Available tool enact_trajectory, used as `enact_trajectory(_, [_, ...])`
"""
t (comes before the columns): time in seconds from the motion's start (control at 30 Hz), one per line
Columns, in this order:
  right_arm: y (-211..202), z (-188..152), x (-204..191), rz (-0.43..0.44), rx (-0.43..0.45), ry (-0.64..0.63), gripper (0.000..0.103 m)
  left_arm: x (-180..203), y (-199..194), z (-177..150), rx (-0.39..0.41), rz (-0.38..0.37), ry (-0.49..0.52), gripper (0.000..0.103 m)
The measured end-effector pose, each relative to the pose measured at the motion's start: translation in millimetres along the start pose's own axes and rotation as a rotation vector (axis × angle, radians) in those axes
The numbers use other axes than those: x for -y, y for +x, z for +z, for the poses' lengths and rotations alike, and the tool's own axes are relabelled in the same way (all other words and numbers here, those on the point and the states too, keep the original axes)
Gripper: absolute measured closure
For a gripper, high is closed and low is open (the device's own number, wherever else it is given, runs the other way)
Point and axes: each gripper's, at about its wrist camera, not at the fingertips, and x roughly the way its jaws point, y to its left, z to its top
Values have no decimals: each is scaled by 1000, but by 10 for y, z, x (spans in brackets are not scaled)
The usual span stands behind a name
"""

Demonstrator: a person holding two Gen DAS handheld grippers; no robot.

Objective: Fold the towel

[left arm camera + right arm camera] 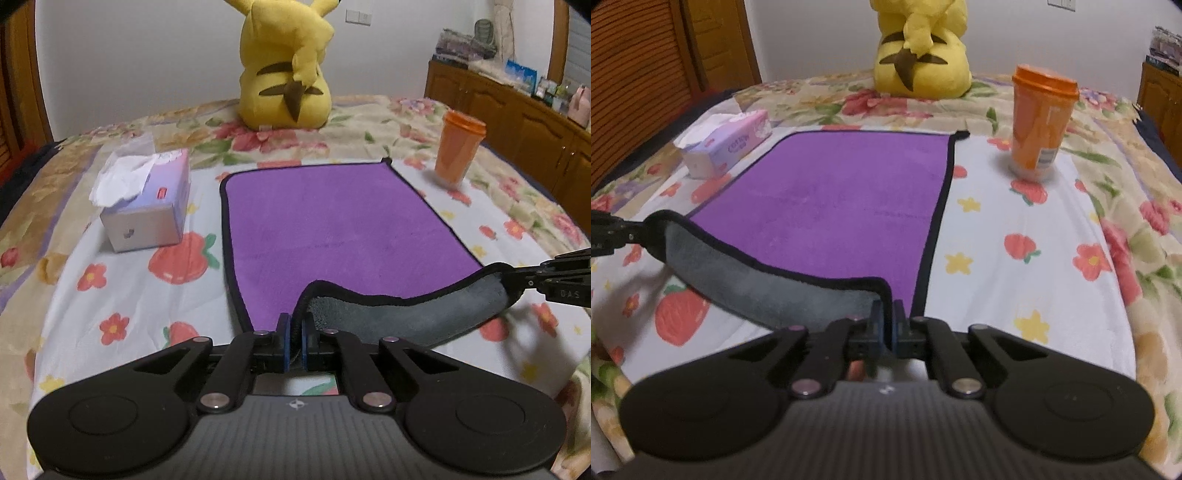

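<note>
A purple towel (332, 221) with a black hem and grey underside lies flat on a flowered bedspread; it also shows in the right wrist view (842, 199). My left gripper (294, 332) is shut on the towel's near left corner and holds it raised. My right gripper (886, 325) is shut on the near right corner, also raised. The near edge hangs between them with the grey underside (424, 317) turned up. The right gripper shows at the right edge of the left wrist view (554, 277); the left gripper shows at the left edge of the right wrist view (609, 232).
A tissue box (147, 199) stands left of the towel. An orange lidded cup (458, 151) stands at its far right. A yellow plush toy (284, 74) sits behind the towel. Wooden cabinets (517, 110) line the right wall.
</note>
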Motion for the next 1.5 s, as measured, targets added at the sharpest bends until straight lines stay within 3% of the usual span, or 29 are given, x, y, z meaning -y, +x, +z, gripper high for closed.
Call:
enact_trajectory(0.37, [-161, 223, 38, 21, 121, 18, 99, -6, -147, 157, 101, -5, -38, 95])
enact_trajectory(1.5, [84, 539, 243, 106, 195, 7, 99, -175, 56, 524, 156, -32, -49, 95])
